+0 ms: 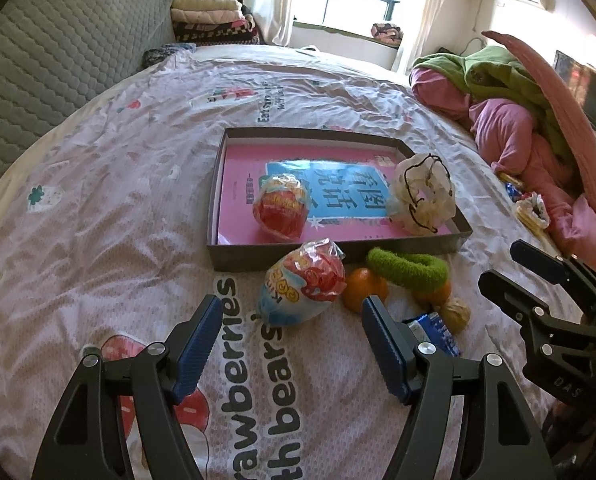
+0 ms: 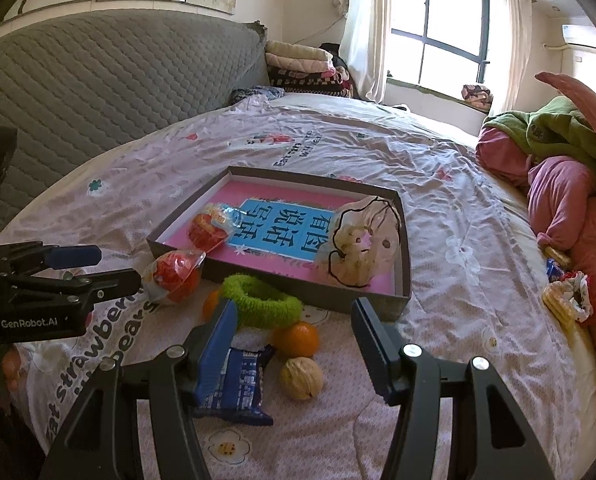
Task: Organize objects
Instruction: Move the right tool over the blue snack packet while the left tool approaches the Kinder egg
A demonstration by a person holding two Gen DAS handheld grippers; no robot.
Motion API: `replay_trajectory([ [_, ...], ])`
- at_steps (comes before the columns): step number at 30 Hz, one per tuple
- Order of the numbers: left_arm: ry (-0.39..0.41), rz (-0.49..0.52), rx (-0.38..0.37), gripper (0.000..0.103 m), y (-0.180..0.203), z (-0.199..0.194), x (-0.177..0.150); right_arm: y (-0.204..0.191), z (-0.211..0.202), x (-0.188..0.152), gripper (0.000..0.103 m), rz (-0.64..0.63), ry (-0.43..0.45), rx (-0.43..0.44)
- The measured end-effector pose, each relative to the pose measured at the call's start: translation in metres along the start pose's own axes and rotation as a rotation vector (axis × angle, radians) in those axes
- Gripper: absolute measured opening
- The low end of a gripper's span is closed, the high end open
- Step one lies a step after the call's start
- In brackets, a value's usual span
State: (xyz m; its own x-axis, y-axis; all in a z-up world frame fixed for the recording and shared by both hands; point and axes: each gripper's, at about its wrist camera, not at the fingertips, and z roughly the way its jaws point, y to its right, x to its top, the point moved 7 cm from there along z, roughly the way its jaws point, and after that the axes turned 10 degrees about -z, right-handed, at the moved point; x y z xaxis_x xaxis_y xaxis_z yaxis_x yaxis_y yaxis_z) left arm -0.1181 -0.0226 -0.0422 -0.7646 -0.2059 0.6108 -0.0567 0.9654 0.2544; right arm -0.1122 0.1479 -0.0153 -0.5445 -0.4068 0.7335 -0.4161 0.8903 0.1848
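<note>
On the bed sits a shallow dark box (image 1: 338, 250) (image 2: 330, 294) lined with a pink book. It holds a red wrapped snack (image 1: 282, 208) (image 2: 210, 228) and a white drawstring bag (image 1: 422, 196) (image 2: 362, 248). In front of the box lie a second wrapped snack (image 1: 302, 288) (image 2: 174, 272), a green scrunchie (image 1: 408, 270) (image 2: 258, 304), two oranges (image 1: 364, 288) (image 2: 298, 338), a walnut (image 1: 456, 314) (image 2: 301, 378) and a blue packet (image 1: 434, 330) (image 2: 242, 388). My left gripper (image 1: 294, 308) (image 2: 120, 267) stands open just short of the second snack, pads not touching it. My right gripper (image 2: 294, 308) (image 1: 498, 264) hangs open above the orange and walnut, empty.
A heap of pink and green bedding (image 1: 510, 128) (image 2: 558, 184) lines the right side, with a few small packets (image 1: 532, 210) (image 2: 566, 300) beside it. A grey quilted headboard (image 1: 58, 52) (image 2: 118, 76) bounds the left. The printed sheet (image 1: 118, 200) spreads to the left of the box.
</note>
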Motion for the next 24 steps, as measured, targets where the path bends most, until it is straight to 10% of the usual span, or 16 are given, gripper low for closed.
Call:
replay_trajectory([
  [24,-0.035,-0.005,0.009,0.073,-0.002,-0.008,-0.029,-0.026,-0.006,-0.027,0.059,-0.011,-0.052,0.034],
])
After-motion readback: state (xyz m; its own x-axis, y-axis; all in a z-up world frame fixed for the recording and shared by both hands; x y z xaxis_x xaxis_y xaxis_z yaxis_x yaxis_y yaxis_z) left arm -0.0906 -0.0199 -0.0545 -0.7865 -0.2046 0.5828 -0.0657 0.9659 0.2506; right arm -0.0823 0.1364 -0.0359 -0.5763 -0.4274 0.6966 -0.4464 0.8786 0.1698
